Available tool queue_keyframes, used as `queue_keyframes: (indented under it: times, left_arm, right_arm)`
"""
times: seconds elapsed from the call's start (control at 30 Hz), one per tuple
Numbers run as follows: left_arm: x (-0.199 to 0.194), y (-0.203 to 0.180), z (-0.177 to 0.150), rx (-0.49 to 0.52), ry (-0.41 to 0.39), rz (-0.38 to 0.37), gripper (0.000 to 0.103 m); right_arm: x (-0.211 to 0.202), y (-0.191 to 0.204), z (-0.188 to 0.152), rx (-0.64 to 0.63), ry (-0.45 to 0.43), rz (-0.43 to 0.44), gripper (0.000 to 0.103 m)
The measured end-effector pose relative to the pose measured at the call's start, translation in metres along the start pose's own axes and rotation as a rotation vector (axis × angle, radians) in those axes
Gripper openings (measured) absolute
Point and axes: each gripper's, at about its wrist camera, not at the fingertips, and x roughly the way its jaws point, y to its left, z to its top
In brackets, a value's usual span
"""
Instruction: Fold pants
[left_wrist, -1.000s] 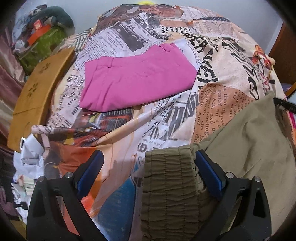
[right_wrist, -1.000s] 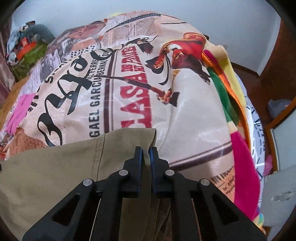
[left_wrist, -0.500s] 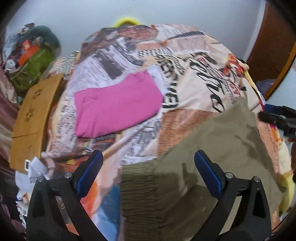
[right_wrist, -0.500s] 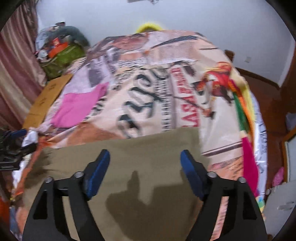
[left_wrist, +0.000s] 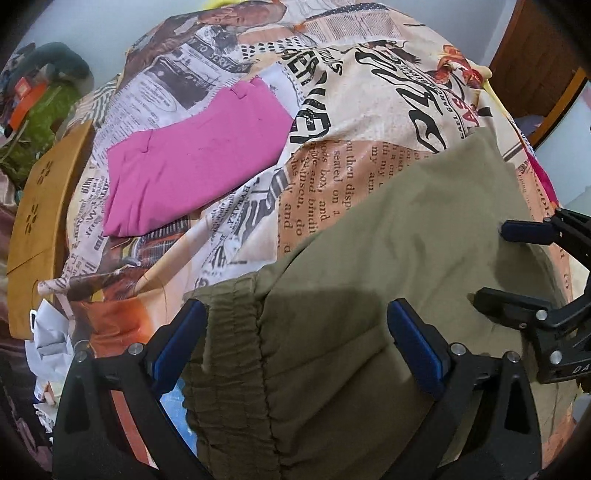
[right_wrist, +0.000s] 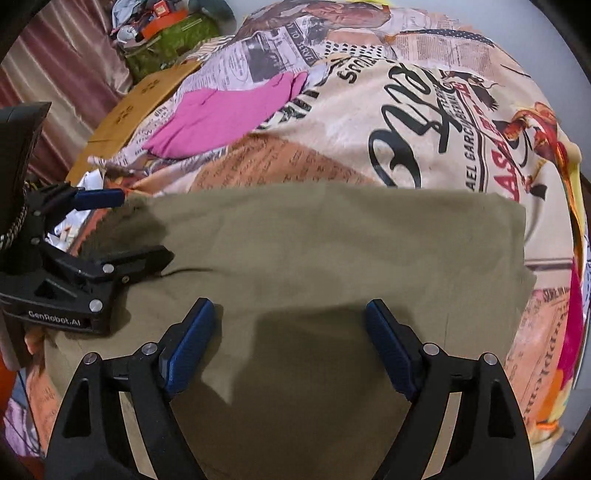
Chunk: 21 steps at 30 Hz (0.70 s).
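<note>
Olive-green pants (left_wrist: 369, 266) lie flat on the printed bedspread (left_wrist: 369, 92), folded lengthwise, with the gathered elastic waistband (left_wrist: 229, 347) at the near left. They fill the near half of the right wrist view (right_wrist: 314, 251). My left gripper (left_wrist: 295, 332) is open and empty, just above the waistband end. My right gripper (right_wrist: 288, 328) is open and empty over the middle of the pants. Each gripper also shows in the other's view, the right one (left_wrist: 517, 266) at the leg end, the left one (right_wrist: 122, 229) at the waistband end.
Folded pink pants (left_wrist: 195, 158) lie further back on the bed, also in the right wrist view (right_wrist: 221, 114). A wooden headboard panel (left_wrist: 40, 206) runs along the left edge. A pile of bags and clutter (left_wrist: 40, 96) sits in the far left corner. A wooden door (left_wrist: 535, 66) stands at the right.
A second ago the right gripper was shut on the pants' leg end; it has opened and let go. Both grippers lifted back, then came down closer over the flat pants.
</note>
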Motion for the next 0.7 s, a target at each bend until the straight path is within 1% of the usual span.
queue_keyframes:
  times: [0.1,0.23,0.37,0.63,0.7]
  left_arm:
    - [-0.006,0.002,-0.006,-0.007,-0.011,0.010,0.100]
    - [-0.017,0.003,-0.016,-0.011,-0.028,0.025,0.100]
    - [-0.029,0.002,-0.029,-0.011,-0.054,0.055,0.100]
    - [-0.049,-0.002,-0.058,-0.012,-0.081,0.074,0.100]
    - [-0.053,-0.003,-0.066,-0.009,-0.088,0.084,0.100]
  right_arm:
    - [-0.007,-0.004,-0.007,0.029,-0.002,0.012,0.081]
    - [-0.018,-0.005,-0.023,0.051,-0.012,0.001,0.081]
    - [-0.028,-0.004,-0.042,0.070,-0.022,-0.015,0.081]
    - [-0.049,-0.006,-0.080,0.165,-0.055,0.001,0.082]
    - [-0.053,-0.003,-0.087,0.161,-0.061,-0.018,0.083]
